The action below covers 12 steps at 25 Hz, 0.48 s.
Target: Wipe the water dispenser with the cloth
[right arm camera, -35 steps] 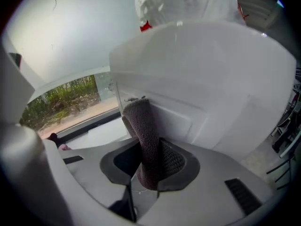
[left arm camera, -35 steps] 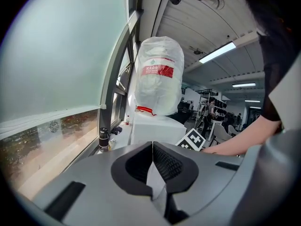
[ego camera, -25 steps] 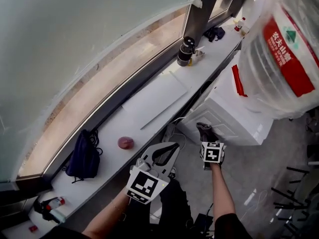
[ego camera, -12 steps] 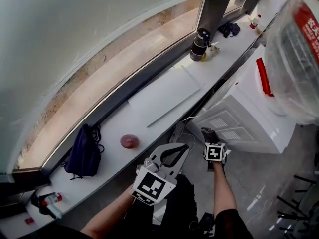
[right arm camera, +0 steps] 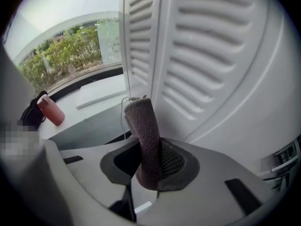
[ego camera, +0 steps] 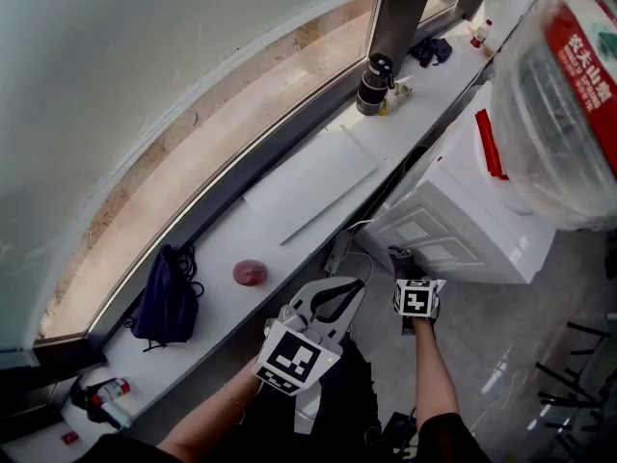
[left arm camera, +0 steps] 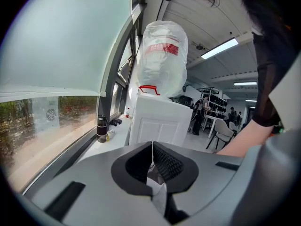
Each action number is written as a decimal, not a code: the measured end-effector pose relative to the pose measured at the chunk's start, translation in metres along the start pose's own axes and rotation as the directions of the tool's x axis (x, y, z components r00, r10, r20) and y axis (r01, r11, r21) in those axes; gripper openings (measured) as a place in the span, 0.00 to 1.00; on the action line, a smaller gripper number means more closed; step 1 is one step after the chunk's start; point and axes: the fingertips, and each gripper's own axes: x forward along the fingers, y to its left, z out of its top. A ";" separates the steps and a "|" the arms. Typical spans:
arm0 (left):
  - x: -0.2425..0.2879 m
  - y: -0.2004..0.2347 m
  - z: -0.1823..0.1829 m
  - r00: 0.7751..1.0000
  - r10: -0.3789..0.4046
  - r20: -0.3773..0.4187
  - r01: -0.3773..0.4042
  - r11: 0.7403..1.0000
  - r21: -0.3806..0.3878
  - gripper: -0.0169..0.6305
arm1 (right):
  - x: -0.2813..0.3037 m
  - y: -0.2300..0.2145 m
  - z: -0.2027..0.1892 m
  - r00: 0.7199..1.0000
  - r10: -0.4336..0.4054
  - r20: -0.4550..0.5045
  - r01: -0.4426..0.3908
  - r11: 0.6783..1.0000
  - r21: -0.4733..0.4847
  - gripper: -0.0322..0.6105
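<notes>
The white water dispenser (ego camera: 453,210) stands at the right with a big clear bottle (ego camera: 569,95) on top. My right gripper (ego camera: 401,258) is shut on a dark grey cloth (ego camera: 399,255) at the dispenser's lower side panel. In the right gripper view the cloth (right arm camera: 143,135) sticks up from the jaws of the right gripper (right arm camera: 149,147), close to the vented panel (right arm camera: 207,60); contact cannot be told. My left gripper (ego camera: 355,285) hangs to the left, shut and empty. The left gripper (left arm camera: 152,146) faces the dispenser (left arm camera: 157,121) and bottle (left arm camera: 163,55).
A long white window sill (ego camera: 222,249) runs along the left, bearing a flat white board (ego camera: 308,186), a pink round thing (ego camera: 250,273), a dark bag (ego camera: 164,302) and a black flask (ego camera: 373,85). A power strip (ego camera: 339,252) lies below the sill. Grey floor (ego camera: 501,345) lies at the right.
The head view has swung a little. Both grippers stay in about the same place, the right one still holding the cloth at the dispenser's lower panel.
</notes>
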 end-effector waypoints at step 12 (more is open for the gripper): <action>-0.034 -0.012 0.084 0.999 -0.017 0.048 0.019 0.999 -0.038 0.06 | -0.235 -0.013 0.097 0.967 0.077 0.244 -0.088 0.995 0.035 0.21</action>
